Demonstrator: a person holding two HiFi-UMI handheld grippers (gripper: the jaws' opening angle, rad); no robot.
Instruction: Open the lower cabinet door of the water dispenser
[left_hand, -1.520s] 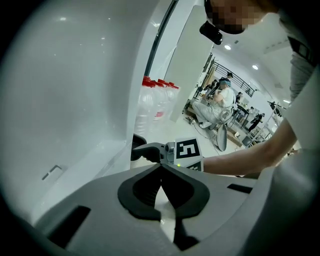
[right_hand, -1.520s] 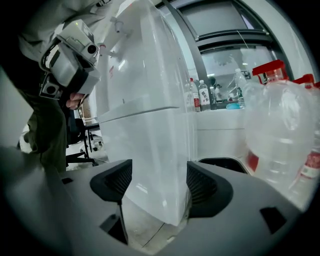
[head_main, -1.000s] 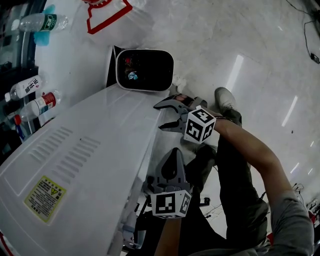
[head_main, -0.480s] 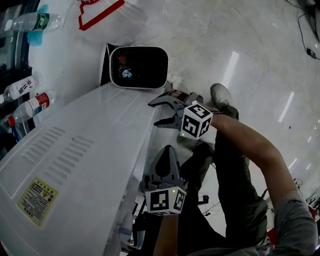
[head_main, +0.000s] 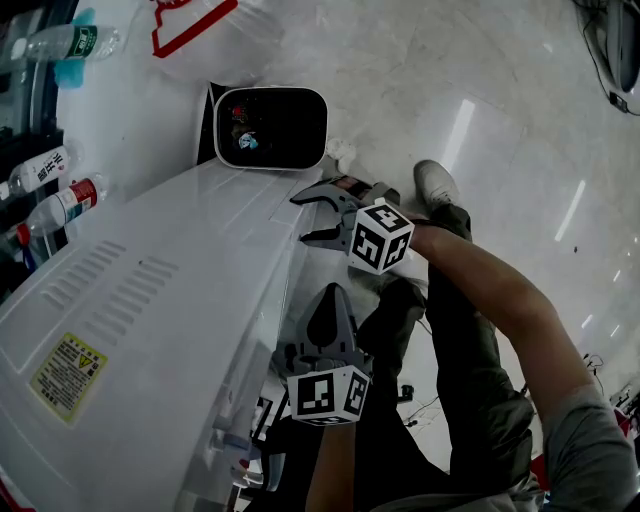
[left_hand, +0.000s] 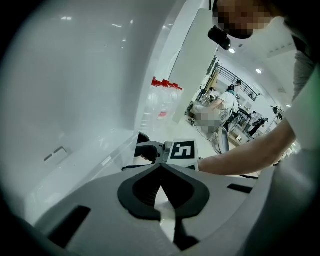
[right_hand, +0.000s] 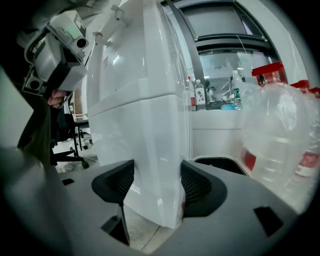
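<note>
The white water dispenser (head_main: 150, 300) fills the left of the head view, seen from above. My right gripper (head_main: 303, 220) is at its front corner. Its jaws have just been closing, and the edge of the lower cabinet door (right_hand: 150, 125) stands between them. In the right gripper view (right_hand: 157, 187) that white panel fills the gap and both pads (right_hand: 122, 185) lie against it. My left gripper (head_main: 328, 292) hangs lower in front of the dispenser, shut and empty. In the left gripper view (left_hand: 161, 169) its tips meet.
A white-rimmed black box (head_main: 270, 127) sits on the floor beside the dispenser. Water bottles (head_main: 60, 200) line a shelf at left. A big clear jug with red parts (right_hand: 280, 135) stands at the right. The person's leg and shoe (head_main: 435, 185) are under my right arm.
The head view has shifted a little. Both grippers keep their places by the dispenser. The right jaws have narrowed slightly on the door edge.
</note>
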